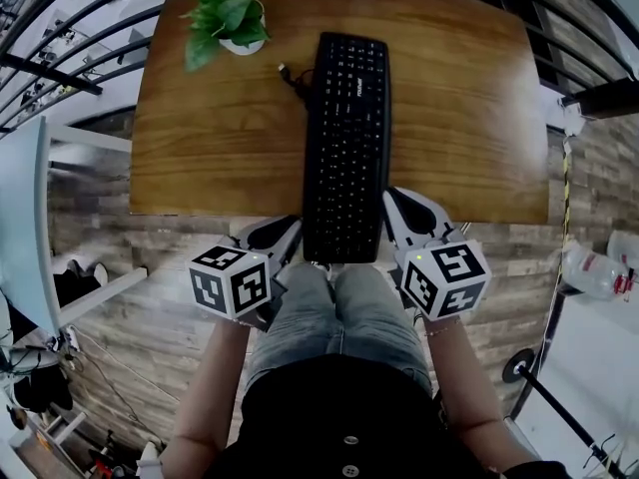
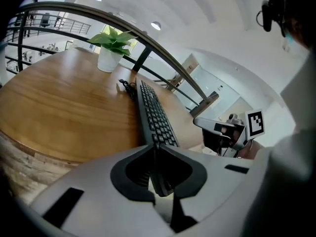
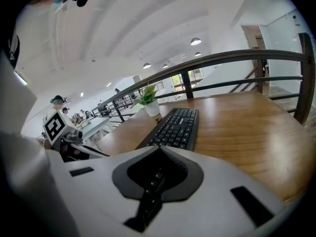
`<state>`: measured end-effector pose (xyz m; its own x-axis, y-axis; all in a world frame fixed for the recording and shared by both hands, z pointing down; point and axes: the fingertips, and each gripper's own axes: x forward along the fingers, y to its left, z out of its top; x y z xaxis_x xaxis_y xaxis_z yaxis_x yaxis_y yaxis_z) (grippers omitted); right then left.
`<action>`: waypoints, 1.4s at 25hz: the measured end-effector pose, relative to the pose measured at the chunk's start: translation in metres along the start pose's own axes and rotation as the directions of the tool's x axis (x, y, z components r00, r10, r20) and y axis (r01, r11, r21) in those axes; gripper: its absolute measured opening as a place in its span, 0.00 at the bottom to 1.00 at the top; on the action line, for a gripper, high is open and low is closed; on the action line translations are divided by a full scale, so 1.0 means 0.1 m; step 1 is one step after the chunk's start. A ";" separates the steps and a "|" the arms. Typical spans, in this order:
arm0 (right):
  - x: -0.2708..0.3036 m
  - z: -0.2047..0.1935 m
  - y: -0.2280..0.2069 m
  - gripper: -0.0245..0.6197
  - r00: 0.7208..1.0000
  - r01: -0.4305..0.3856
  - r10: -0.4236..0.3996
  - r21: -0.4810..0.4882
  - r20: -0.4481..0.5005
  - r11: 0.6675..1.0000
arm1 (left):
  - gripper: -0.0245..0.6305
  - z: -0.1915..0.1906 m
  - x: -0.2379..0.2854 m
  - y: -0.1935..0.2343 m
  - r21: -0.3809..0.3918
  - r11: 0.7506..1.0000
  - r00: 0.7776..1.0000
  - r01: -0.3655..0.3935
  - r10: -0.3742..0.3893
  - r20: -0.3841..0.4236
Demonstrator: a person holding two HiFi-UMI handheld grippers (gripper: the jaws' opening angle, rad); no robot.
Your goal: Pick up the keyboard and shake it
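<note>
Left gripper (image 1: 288,236) and right gripper (image 1: 397,213) fingers were pinched shut on keyboard (image 1: 346,148) near-end edges; likely light, rigid, slick plastic.

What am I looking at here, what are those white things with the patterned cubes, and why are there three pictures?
A person holds a two-jaw gripper in each hand; the cubes belong to them. One picture is from a camera on the person's head, looking down; the other two are from cameras on the left gripper and right gripper. A wooden table bears a black keyboard and a potted plant. Both grippers are shut on the keyboard's near end, which overhangs the table's edge.
</note>
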<state>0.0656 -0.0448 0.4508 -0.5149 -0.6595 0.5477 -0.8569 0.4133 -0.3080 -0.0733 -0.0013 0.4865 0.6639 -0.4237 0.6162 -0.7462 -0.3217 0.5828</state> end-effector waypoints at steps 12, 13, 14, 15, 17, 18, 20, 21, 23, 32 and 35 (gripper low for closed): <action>0.03 -0.14 -0.26 0.08 0.999 0.044 -0.044 0.028 -0.022 0.999 | 0.29 -0.31 0.17 0.05 -0.164 0.984 0.994 0.068 -0.080 -0.068; 0.03 -0.16 -0.27 0.08 0.999 0.047 -0.046 0.031 -0.023 0.998 | 0.31 -0.33 0.19 0.04 -0.179 0.981 0.993 0.081 -0.095 -0.071; 0.04 -0.18 -0.27 0.08 0.999 0.048 -0.047 0.032 -0.025 0.998 | 0.35 -0.35 0.21 0.03 -0.195 0.976 0.991 0.094 -0.109 -0.072; 0.06 -0.20 -0.27 0.08 0.999 0.048 -0.047 0.033 -0.028 0.998 | 0.37 -0.38 0.24 0.02 -0.211 0.972 0.989 0.106 -0.124 -0.075; 0.07 -0.23 -0.24 0.08 0.999 0.045 -0.044 0.032 -0.032 0.998 | 0.41 -0.45 0.28 -0.01 -0.241 0.962 0.984 0.130 -0.155 -0.087; 0.09 -0.24 -0.23 0.08 0.999 0.044 -0.042 0.032 -0.034 0.999 | 0.42 -0.47 0.30 -0.02 -0.252 0.957 0.981 0.140 -0.169 -0.095; 0.12 -0.25 -0.24 0.08 0.998 0.043 -0.041 0.038 -0.042 0.998 | 0.43 -0.49 0.36 -0.02 -0.263 0.952 0.976 0.153 -0.187 -0.108; 0.13 -0.27 -0.26 0.08 0.998 0.045 -0.043 0.043 -0.050 0.998 | 0.43 -0.50 0.40 -0.03 -0.267 0.950 0.974 0.160 -0.196 -0.113; 0.14 -0.32 -0.29 0.08 0.997 0.051 -0.047 0.050 -0.067 0.997 | 0.44 -0.52 0.46 -0.06 -0.287 0.940 0.967 0.183 -0.224 -0.118; 0.12 -0.46 -0.39 0.08 0.991 0.082 -0.079 0.026 -0.105 0.996 | 0.45 -0.51 0.67 -0.16 -0.401 0.871 0.939 0.282 -0.336 -0.069; 0.13 -0.50 -0.39 0.08 0.991 0.080 -0.077 0.022 -0.110 0.997 | 0.45 -0.51 0.75 -0.19 -0.394 0.865 0.926 0.311 -0.369 -0.077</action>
<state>0.0940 -0.0381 0.5088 -0.4416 -0.6163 0.6521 -0.8957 0.3450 -0.2805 -0.0066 0.0169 0.5484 0.8939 -0.2088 0.3967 -0.4192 -0.0761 0.9047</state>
